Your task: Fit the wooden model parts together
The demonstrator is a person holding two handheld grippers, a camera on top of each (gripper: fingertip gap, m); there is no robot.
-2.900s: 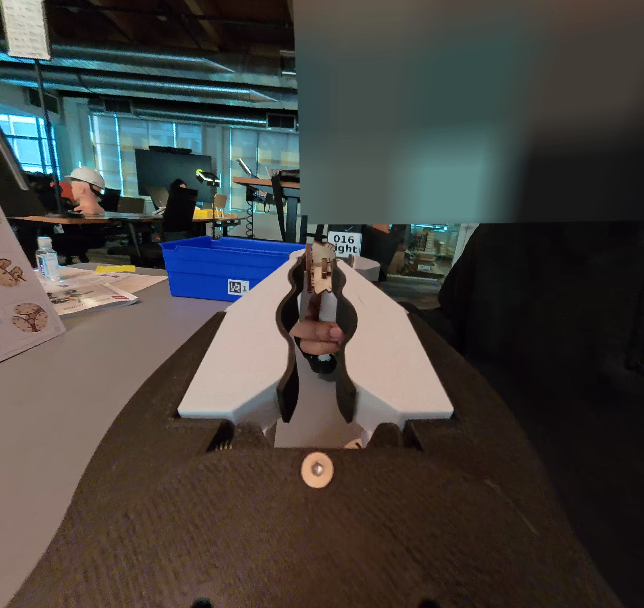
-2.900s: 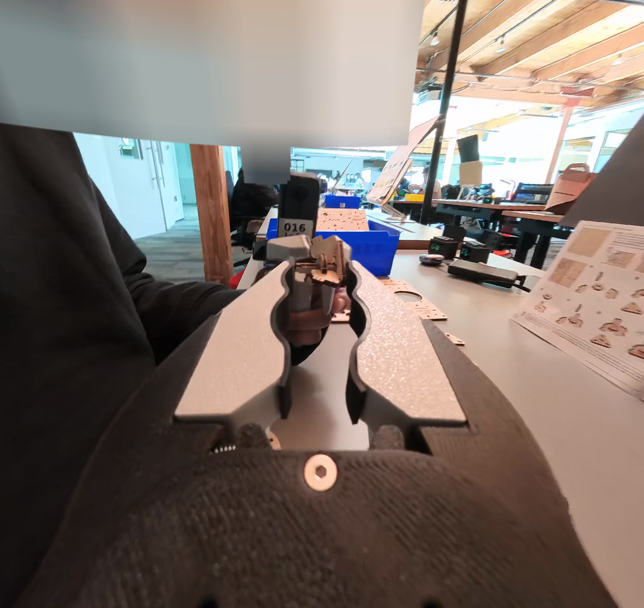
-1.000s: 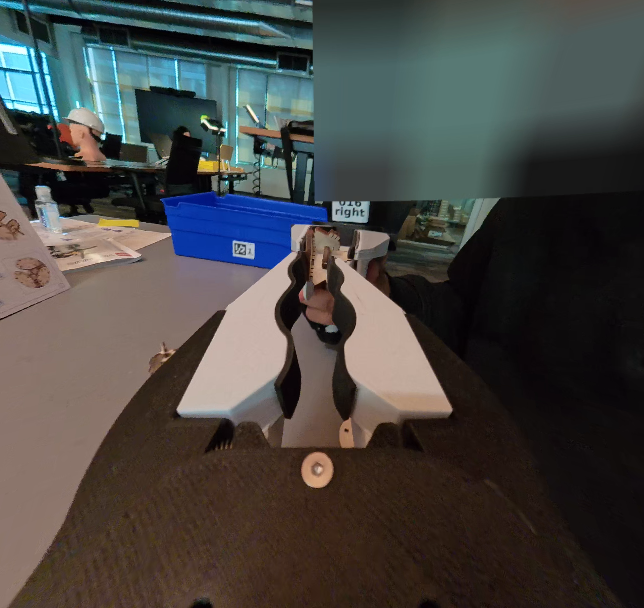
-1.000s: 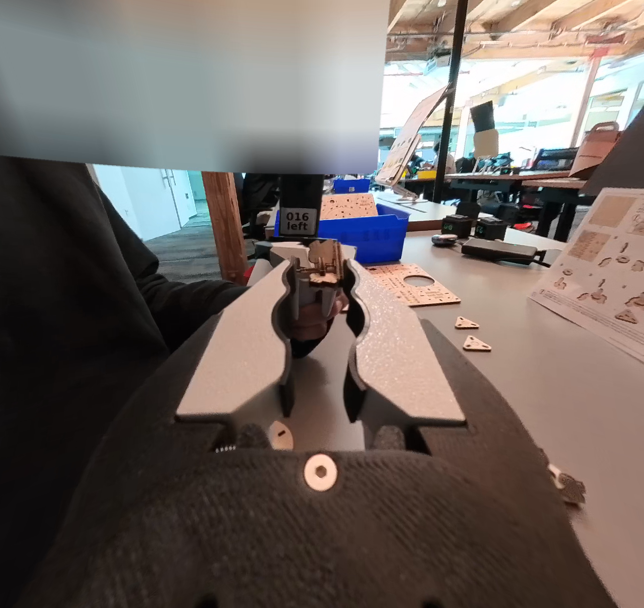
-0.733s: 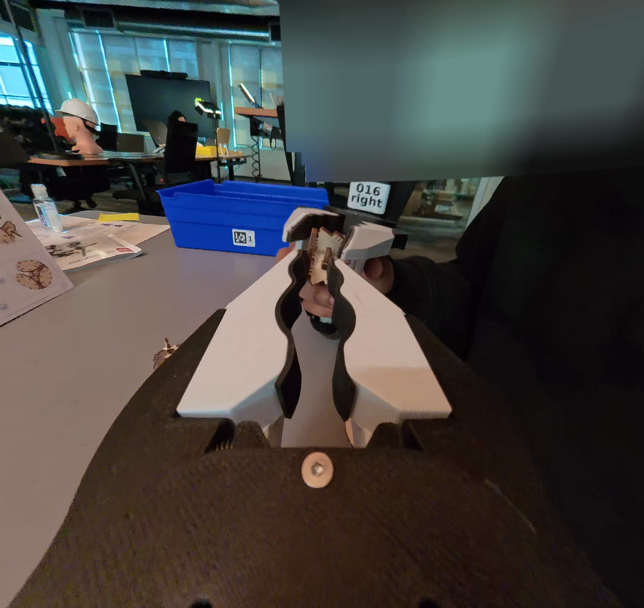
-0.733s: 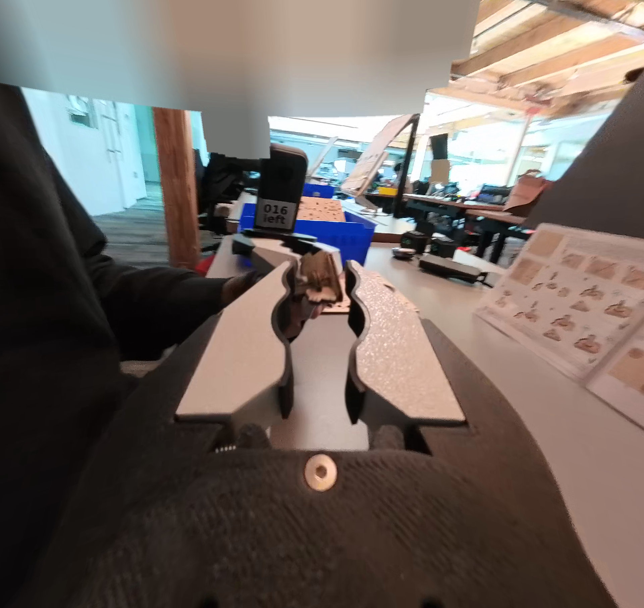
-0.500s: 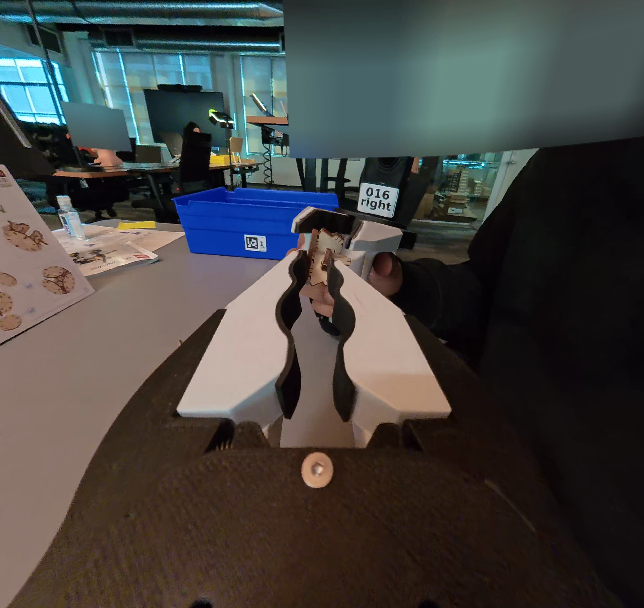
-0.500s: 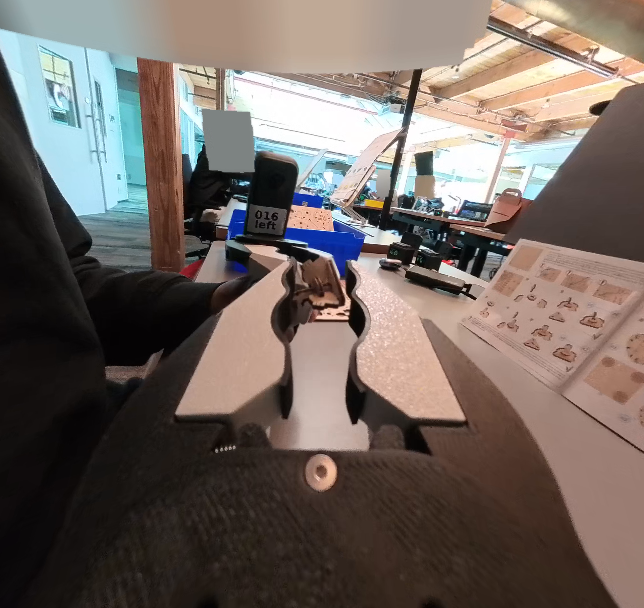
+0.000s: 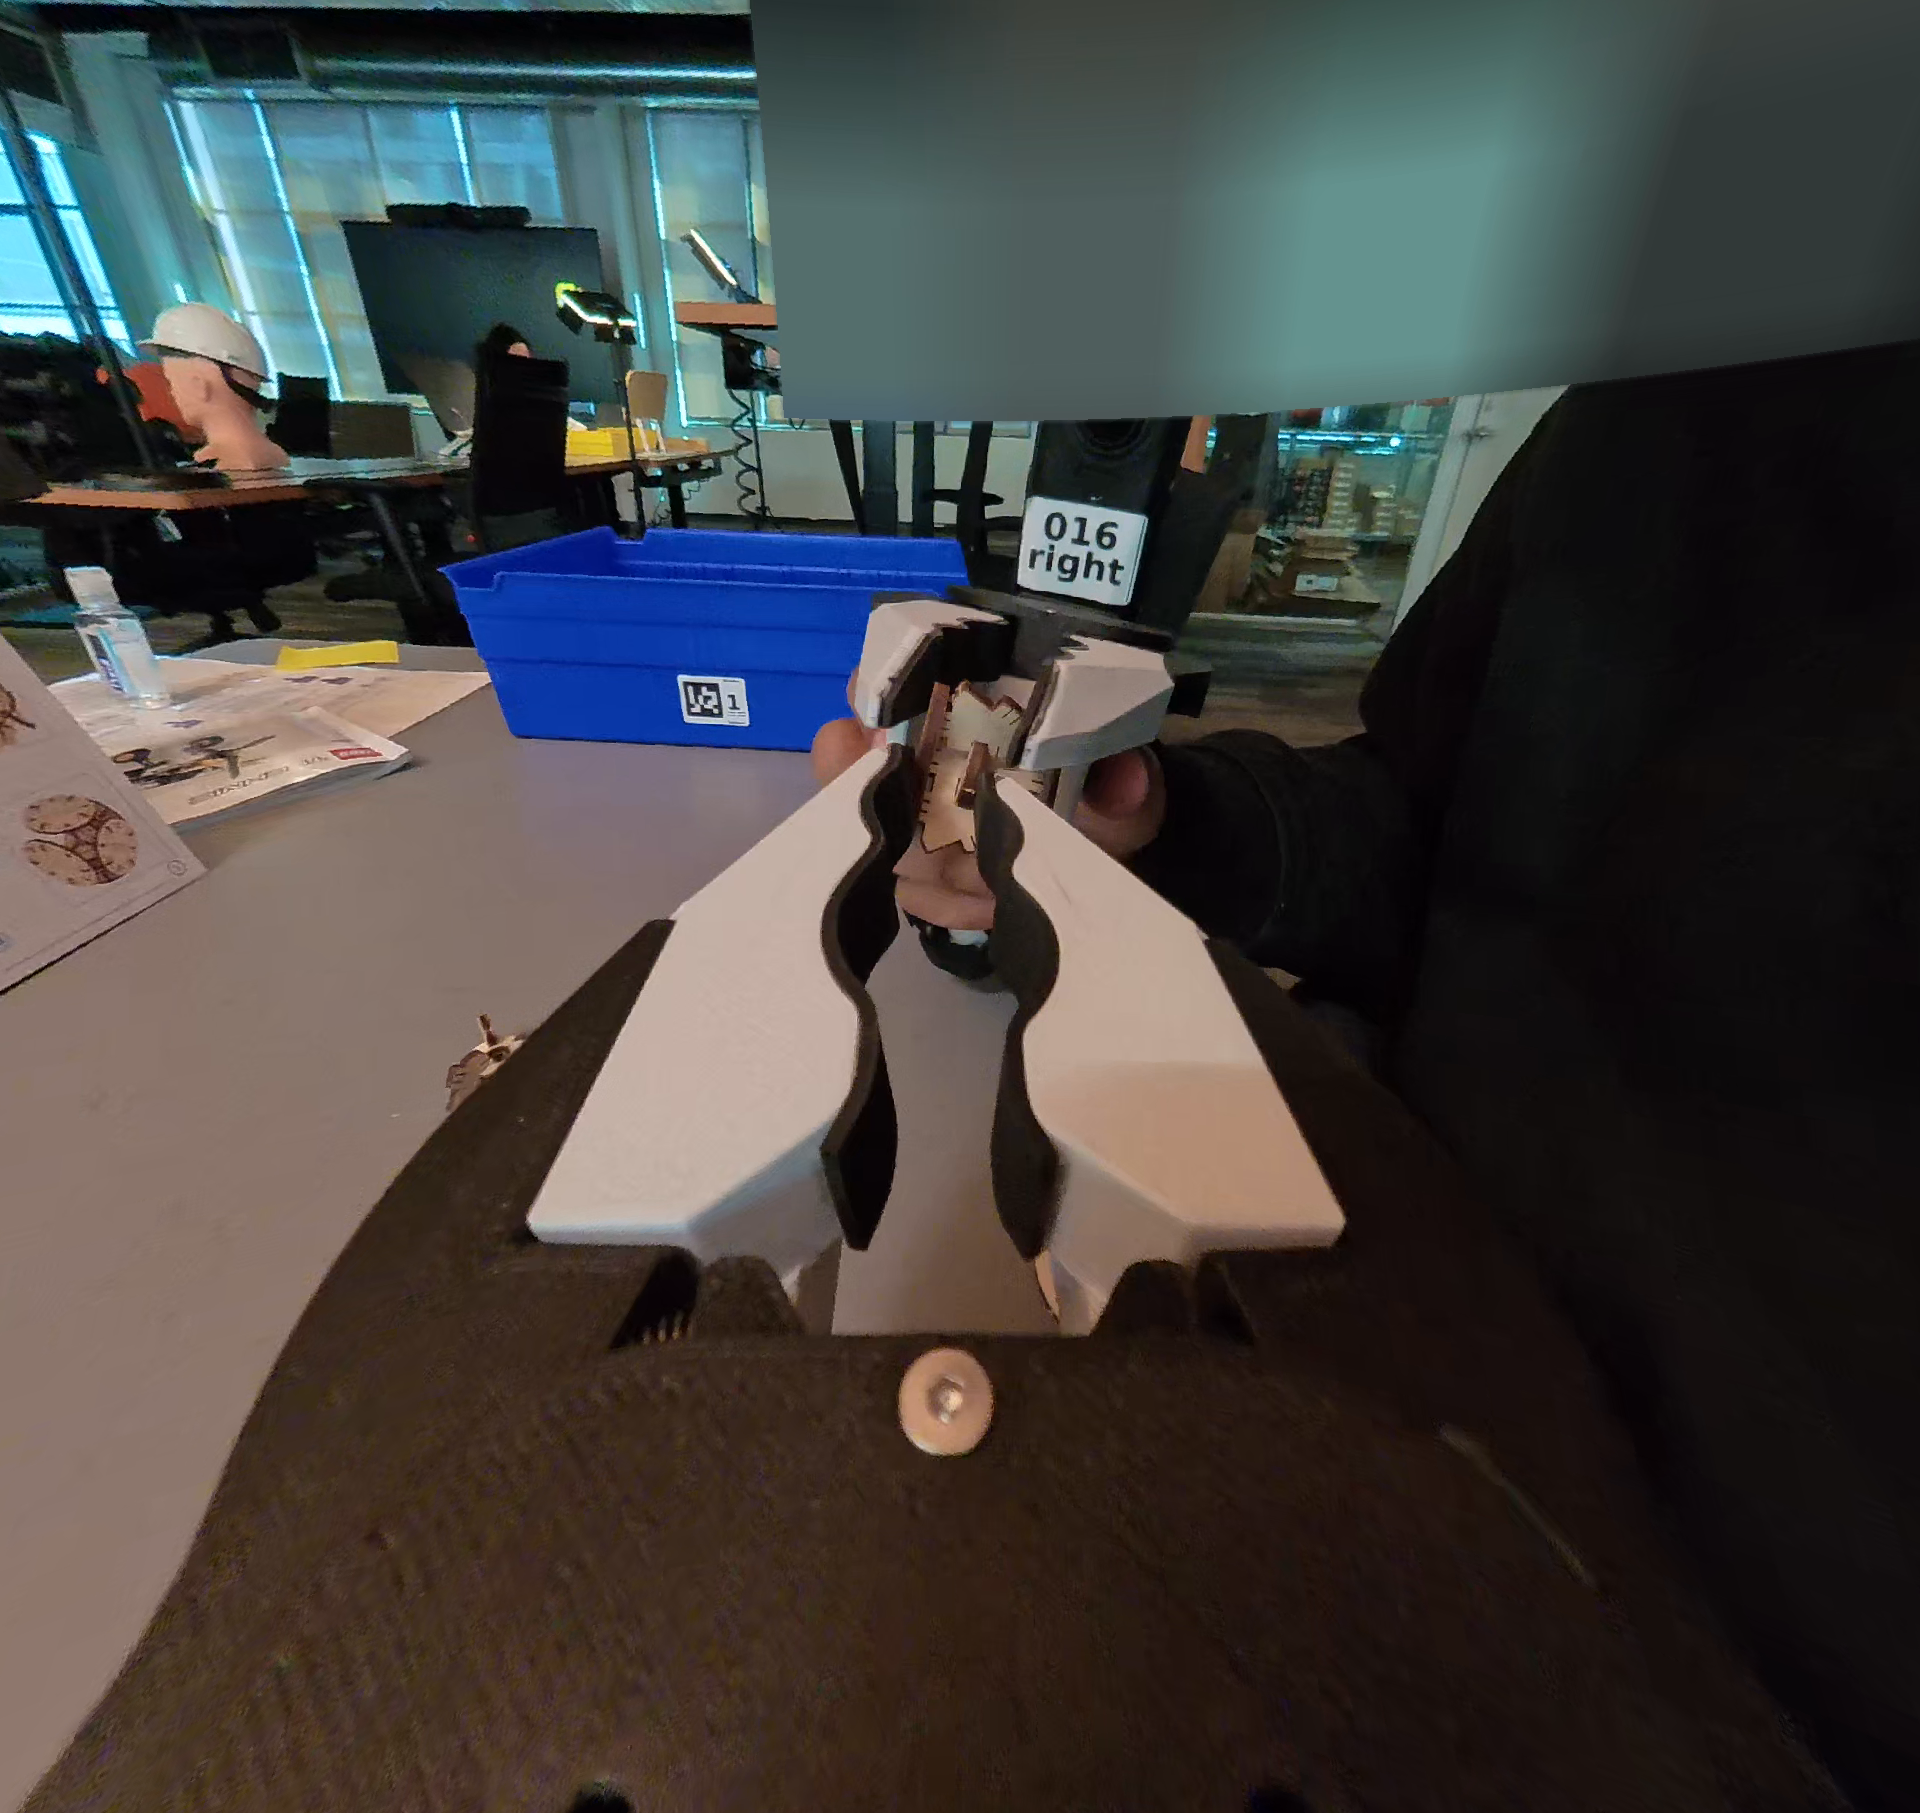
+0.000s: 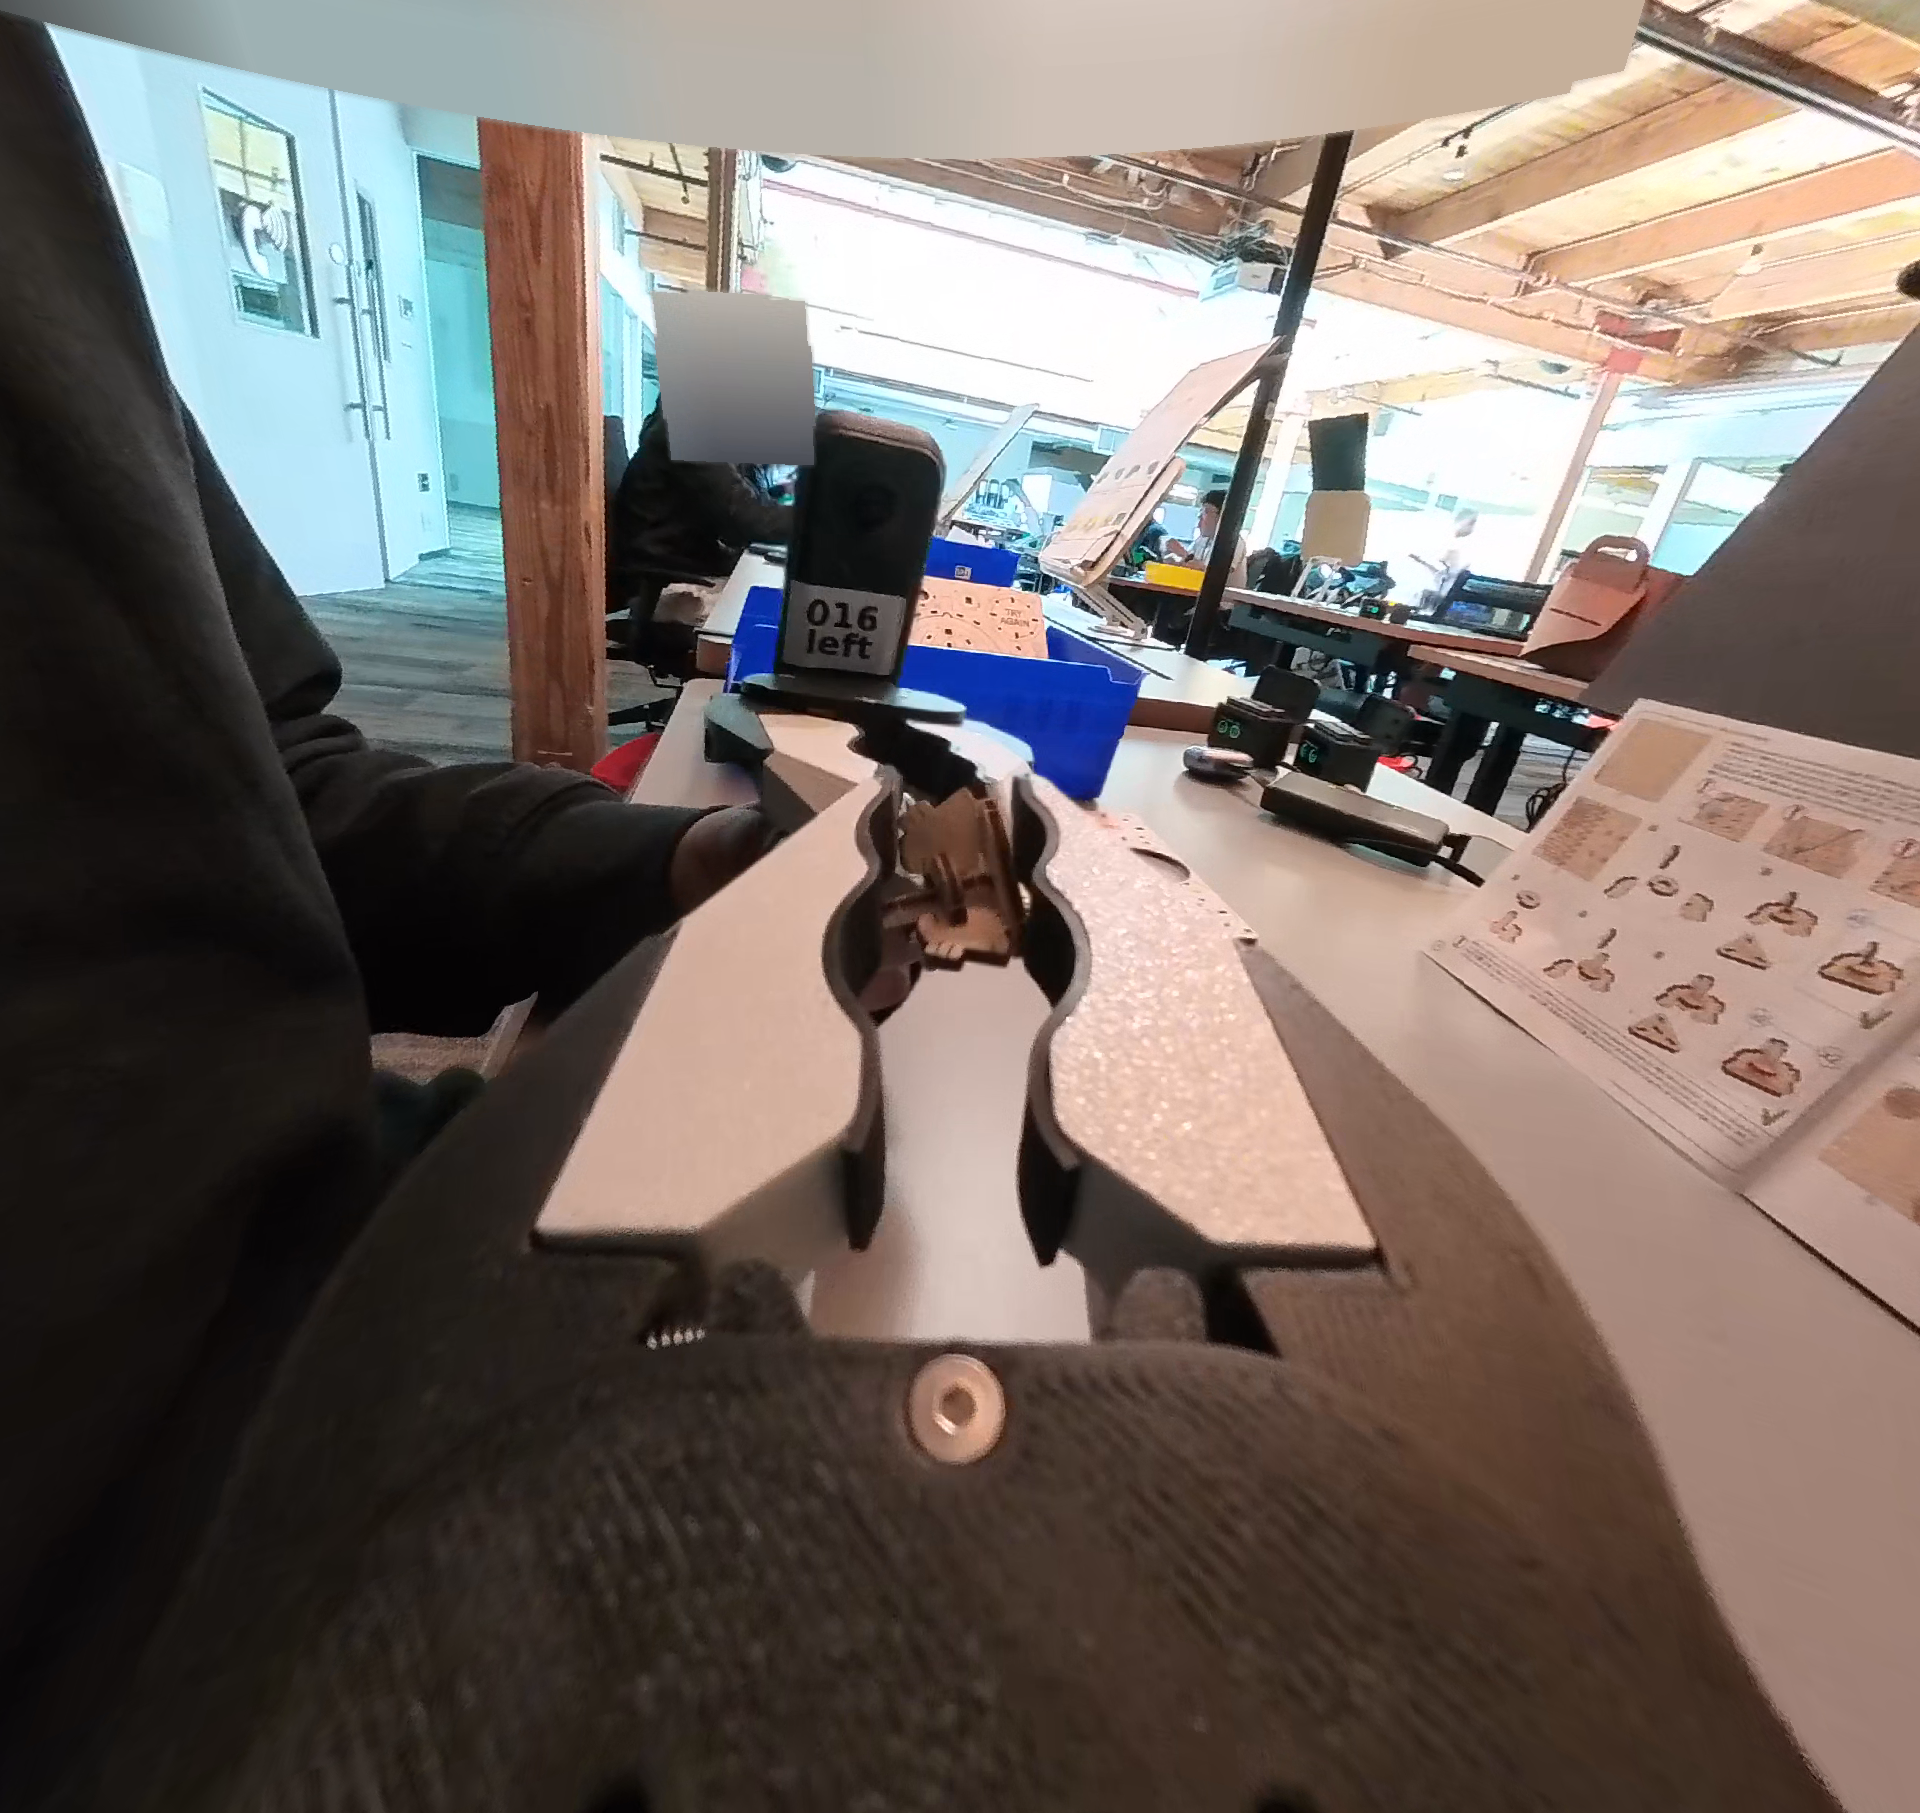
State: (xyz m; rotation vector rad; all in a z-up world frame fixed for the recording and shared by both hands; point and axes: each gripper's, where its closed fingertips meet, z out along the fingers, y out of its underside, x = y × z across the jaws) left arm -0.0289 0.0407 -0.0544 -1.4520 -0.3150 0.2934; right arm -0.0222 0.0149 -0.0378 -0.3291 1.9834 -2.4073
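Note:
My left gripper (image 9: 940,787) is shut on a small wooden gear assembly (image 9: 961,776) and holds it above the grey table (image 9: 312,984). My right gripper (image 9: 987,693) faces it from the far side. Its two fingers close on the same assembly from both sides. In the right wrist view the wooden assembly (image 10: 961,880) sits between my right gripper's tips (image 10: 951,828), with both pads against it. The left gripper (image 10: 831,724) shows just behind it. Hands grip both handles.
A blue bin (image 9: 707,641) stands behind the grippers, with booklets (image 9: 239,755) and a bottle (image 9: 114,641) to the left. A small wooden piece (image 9: 480,1062) lies on the table. A perforated wooden sheet (image 10: 1174,859), a black charger (image 10: 1351,818) and an instruction sheet (image 10: 1714,932) lie to the right. The grippers are tip to tip, or close to it.
My right gripper's fingers have closed in from a wider gap onto the wooden assembly. The left gripper has kept its hold throughout. Both grippers have shifted a little above the table.

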